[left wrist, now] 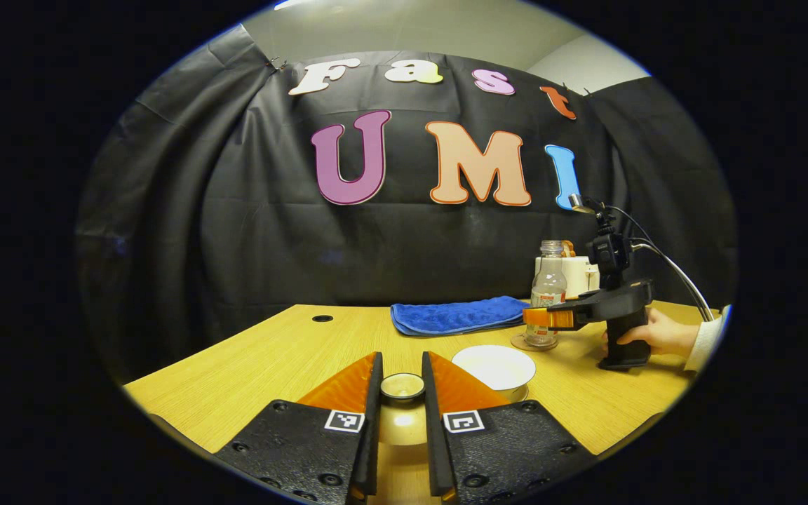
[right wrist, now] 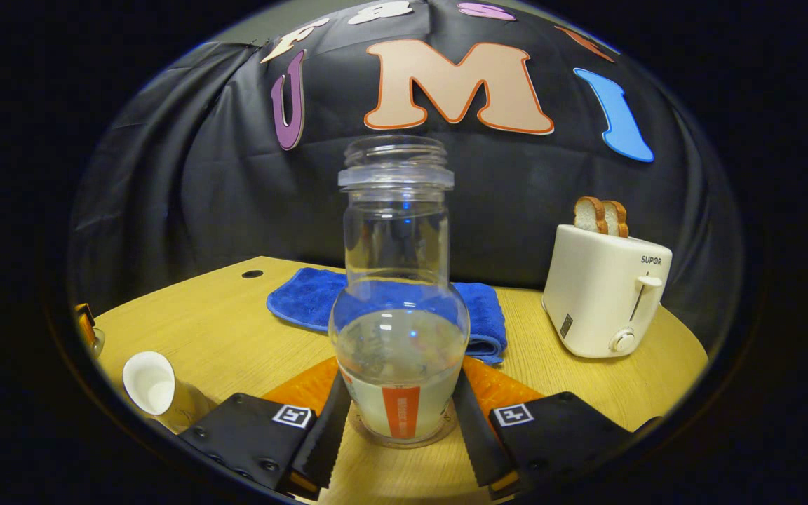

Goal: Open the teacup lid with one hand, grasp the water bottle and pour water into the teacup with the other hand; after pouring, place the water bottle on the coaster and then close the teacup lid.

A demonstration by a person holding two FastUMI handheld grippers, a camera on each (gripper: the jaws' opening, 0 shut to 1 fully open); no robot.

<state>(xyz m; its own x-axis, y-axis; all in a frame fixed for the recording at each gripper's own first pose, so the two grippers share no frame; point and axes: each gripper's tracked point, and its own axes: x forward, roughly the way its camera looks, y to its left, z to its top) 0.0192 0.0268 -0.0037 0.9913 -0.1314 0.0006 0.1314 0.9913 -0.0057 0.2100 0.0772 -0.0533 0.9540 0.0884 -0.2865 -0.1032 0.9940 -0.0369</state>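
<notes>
My left gripper [left wrist: 402, 393] is shut on the small round knob of the teacup lid [left wrist: 402, 386], holding it over the table's near edge. The open white teacup [left wrist: 494, 366] stands just right of it and sits low at the left as the teacup [right wrist: 151, 386] in the right gripper view. The clear water bottle [right wrist: 397, 337], uncapped and partly filled, stands upright on the round coaster [right wrist: 404, 438]. My right gripper [right wrist: 400, 400] has both fingers against its lower body. Farther off, the left gripper view has the right gripper [left wrist: 548, 319], the bottle [left wrist: 548, 291] and a hand [left wrist: 656, 333].
A folded blue towel [right wrist: 477, 308] lies behind the bottle. A white toaster [right wrist: 604, 298] with two bread slices stands at the back right. A cable hole [left wrist: 322, 318] sits at the wooden table's [left wrist: 250, 372] far left. The black cloth wall closes the back.
</notes>
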